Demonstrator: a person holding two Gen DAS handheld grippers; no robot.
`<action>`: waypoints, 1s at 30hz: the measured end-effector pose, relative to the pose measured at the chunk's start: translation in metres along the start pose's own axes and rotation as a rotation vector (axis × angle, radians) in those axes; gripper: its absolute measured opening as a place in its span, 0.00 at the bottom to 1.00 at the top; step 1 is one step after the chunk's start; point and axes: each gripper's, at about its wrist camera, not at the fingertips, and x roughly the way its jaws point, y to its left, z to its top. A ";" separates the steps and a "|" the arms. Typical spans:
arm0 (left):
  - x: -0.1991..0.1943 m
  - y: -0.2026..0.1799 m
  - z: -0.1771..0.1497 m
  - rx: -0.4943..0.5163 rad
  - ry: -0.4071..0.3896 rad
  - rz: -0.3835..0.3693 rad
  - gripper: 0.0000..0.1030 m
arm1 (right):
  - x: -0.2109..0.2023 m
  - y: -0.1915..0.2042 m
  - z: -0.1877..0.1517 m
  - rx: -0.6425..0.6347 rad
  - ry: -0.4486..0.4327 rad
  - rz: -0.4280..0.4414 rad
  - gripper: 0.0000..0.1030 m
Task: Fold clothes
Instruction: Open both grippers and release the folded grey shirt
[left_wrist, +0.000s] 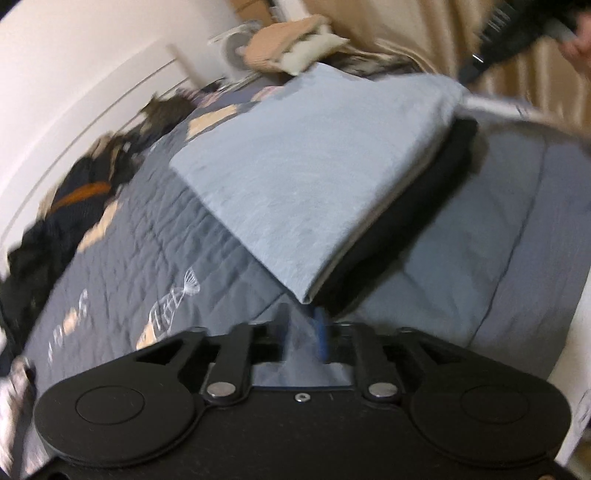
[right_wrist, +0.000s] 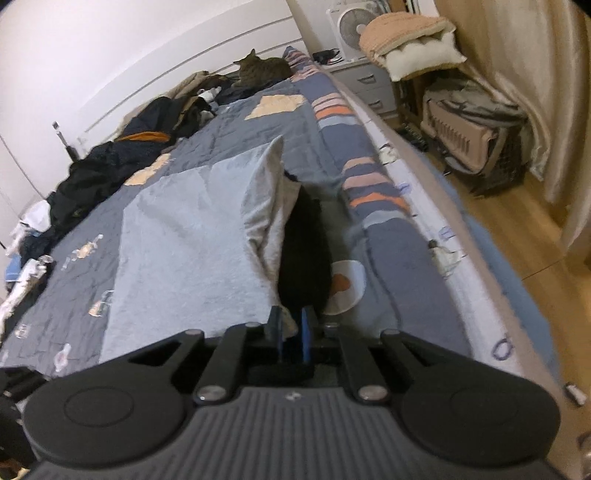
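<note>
Two claws grip one grey shirt (left_wrist: 295, 177) over the bed (left_wrist: 480, 229). Left claw (left_wrist: 306, 332), frame bottom centre, is clamped on a shirt corner. Right claw (right_wrist: 291, 328), bottom centre, is clamped on the lifted shirt edge, centre frame.

**Matte black grippers with blue finger pads**

The left gripper (left_wrist: 308, 325) has a matte black body with two round raised discs at its sides, angled black link arms with cut-out slots, two silver rivets and one small screw at the centre. One blue pad (left_wrist: 320, 334) shows on a finger. The right gripper (right_wrist: 291, 328) is built the same way (its rear housing is ribbed grey), with silver rivets on the links and blue pads (right_wrist: 306, 334) on both narrow fingers.
</note>
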 end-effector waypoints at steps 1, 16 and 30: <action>-0.005 0.002 0.000 -0.035 -0.016 0.026 0.44 | -0.003 0.000 0.000 -0.005 -0.002 -0.011 0.11; -0.041 0.035 0.013 -0.427 -0.093 -0.152 0.47 | -0.001 0.008 0.064 -0.044 -0.066 0.038 0.37; 0.009 0.063 0.080 -0.647 -0.252 -0.223 0.56 | 0.071 0.012 0.132 -0.068 -0.068 0.063 0.39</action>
